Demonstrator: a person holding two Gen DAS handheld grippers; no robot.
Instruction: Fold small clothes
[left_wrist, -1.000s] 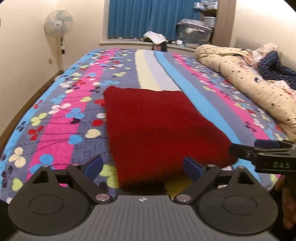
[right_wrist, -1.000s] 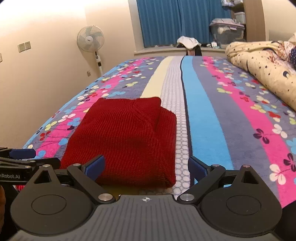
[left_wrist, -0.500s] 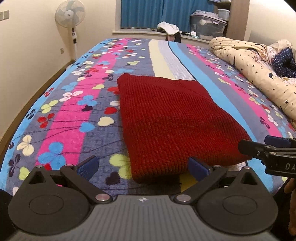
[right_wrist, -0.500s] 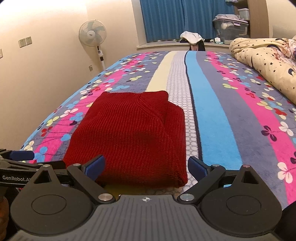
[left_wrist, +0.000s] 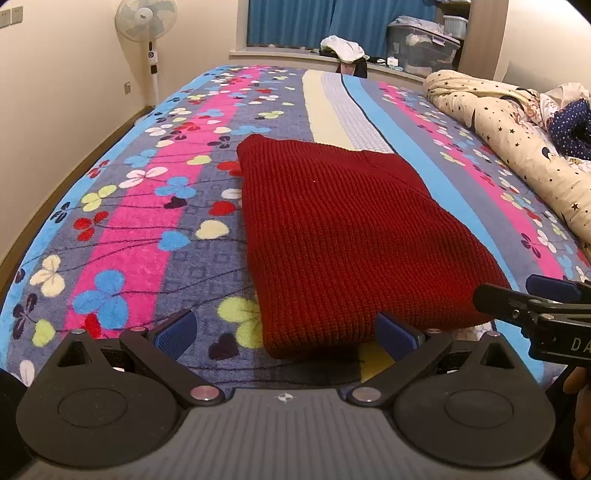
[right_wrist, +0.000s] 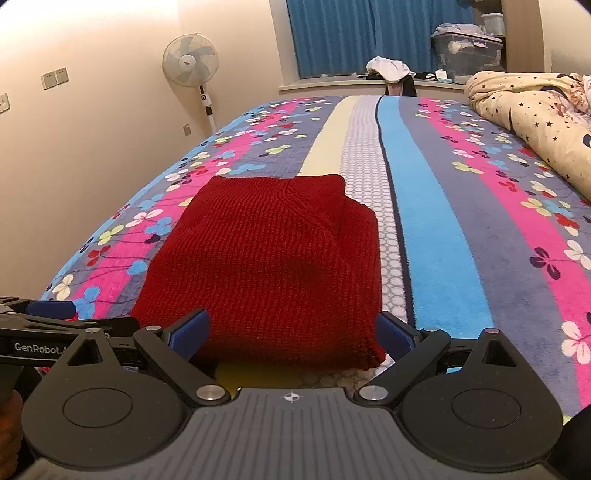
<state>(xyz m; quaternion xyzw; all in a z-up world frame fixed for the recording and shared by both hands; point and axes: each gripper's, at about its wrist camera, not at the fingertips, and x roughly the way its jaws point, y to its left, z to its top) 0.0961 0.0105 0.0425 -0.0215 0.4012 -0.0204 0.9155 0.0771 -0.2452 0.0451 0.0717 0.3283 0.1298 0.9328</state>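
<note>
Both grippers are drawing back from the folded red sweater (left_wrist: 343, 236), which is lying flat on the floral striped bedspread (left_wrist: 122, 236). Left gripper (left_wrist: 284, 334) and right gripper (right_wrist: 291, 330) are hovering at its near edge, jaws spread and gripping nothing.

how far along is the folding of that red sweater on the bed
Mostly done, it seems: the red knit sweater lies as a compact folded rectangle on the striped floral bedspread. Nothing is in hand; the left gripper and right gripper are both open at its near edge. At most another fold or moving it aside remains.
</note>
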